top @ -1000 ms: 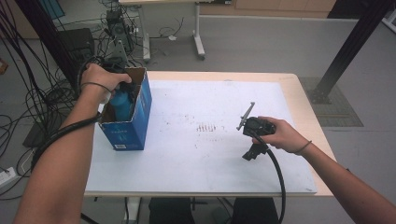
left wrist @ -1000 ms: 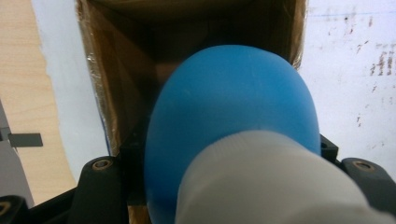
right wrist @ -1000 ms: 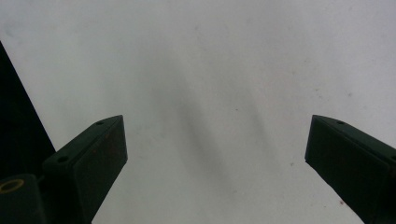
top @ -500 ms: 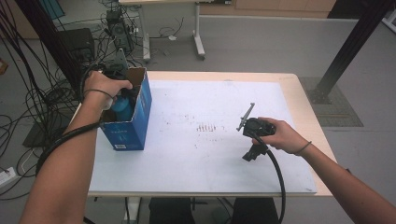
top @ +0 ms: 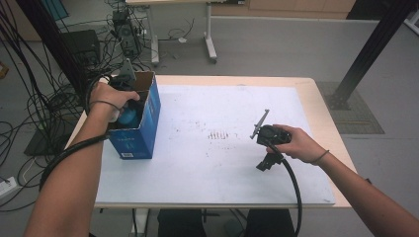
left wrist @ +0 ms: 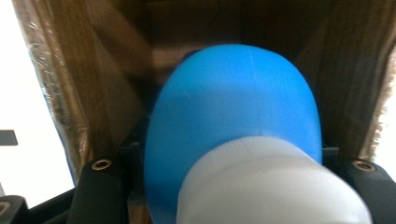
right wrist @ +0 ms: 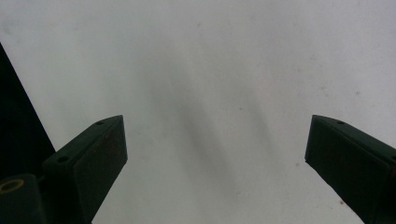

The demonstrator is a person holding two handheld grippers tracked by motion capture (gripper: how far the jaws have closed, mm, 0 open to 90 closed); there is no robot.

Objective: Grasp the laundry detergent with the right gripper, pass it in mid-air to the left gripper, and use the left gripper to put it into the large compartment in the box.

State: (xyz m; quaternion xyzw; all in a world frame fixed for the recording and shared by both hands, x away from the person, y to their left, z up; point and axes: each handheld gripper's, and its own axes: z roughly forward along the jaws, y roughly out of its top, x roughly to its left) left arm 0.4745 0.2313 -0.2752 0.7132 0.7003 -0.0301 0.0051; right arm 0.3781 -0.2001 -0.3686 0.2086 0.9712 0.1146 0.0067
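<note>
A rectangular table with a pale wooden edge [top: 323,113], covered by a large white sheet [top: 217,148] with faint dark specks near its middle, is seen from the high view. At the table's left side an open blue cardboard box with brown inner walls [top: 143,129] stands upright, its flaps raised.

The left gripper [top: 123,101] is held by the left hand [top: 109,97] over the box's opening and is pointed down into it. A blue plastic bottle with a rounded body and a white ribbed cap [left wrist: 233,121] is gripped between its jaws; in the left gripper view the bottle lies between the two black jaws, the cap nearest the camera, and the brown box walls are seen close around it. In the high view a part of the bottle's blue body [top: 129,117] is visible inside the box, below the hand.

The right gripper [top: 261,124] is held by the right hand [top: 296,143] at the right part of the sheet, well apart from the box. Its jaws are spread wide with nothing between them, and in the right gripper view [right wrist: 215,154] bare white sheet is seen beneath them. A black cable [top: 291,182] is trailed from it toward the table's near edge.
</note>
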